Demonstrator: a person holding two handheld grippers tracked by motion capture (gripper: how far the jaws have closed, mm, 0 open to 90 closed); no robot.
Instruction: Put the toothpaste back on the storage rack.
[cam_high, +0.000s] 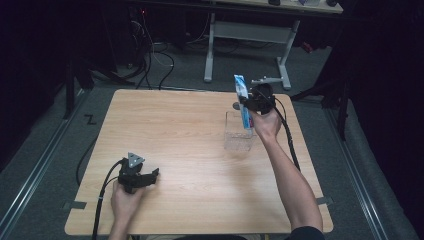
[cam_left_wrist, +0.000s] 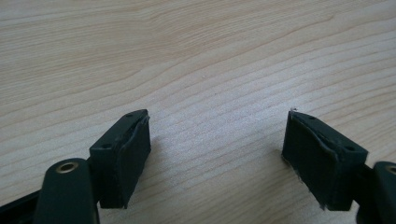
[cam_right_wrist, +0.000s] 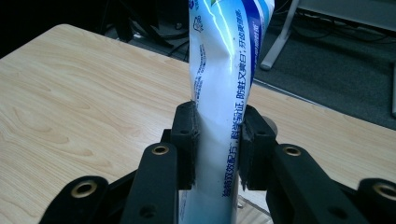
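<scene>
- Right gripper (cam_high: 248, 106) clamped on a toothpaste tube (cam_high: 243, 102); pads pressed flat against both sides, tube pinched narrow between them.
- In the right gripper view, tube (cam_right_wrist: 223, 93) upright between the pads (cam_right_wrist: 186, 144), running from below the jaws up past the top of frame; blue and white print, column of blue characters facing the camera.
- Grip sits on the lower half of the tube; most of its length above the pads, a shorter stretch below.
- Held above the far right part of the table (cam_high: 175, 140), right hand (cam_high: 266, 122) just behind the gripper, forearm stretched out from the near edge.
- Clear plastic container (cam_high: 237, 131) directly under the tube's lower end, open top up; cannot tell whether the tube's end touches it or is inside it.
- Small round grey thing (cam_high: 235, 105) on the table just beside the right gripper, on its left in the high view; same thing peeking out behind the right pad in the right gripper view (cam_right_wrist: 270, 125); too small to identify.
- Left gripper (cam_high: 142, 176) wide open, nothing between the jaws; bare wood grain across the gap in the left gripper view (cam_left_wrist: 217, 140).
- Low over the table near the front left corner, jaws pointing toward the table centre; left hand (cam_high: 125, 197) gripping behind it, cable trailing off the near edge.
- Grey three-cornered plate (cam_high: 134, 160) on top of the left gripper.
- Two grippers well apart; tube and container both far from the left one.
</scene>
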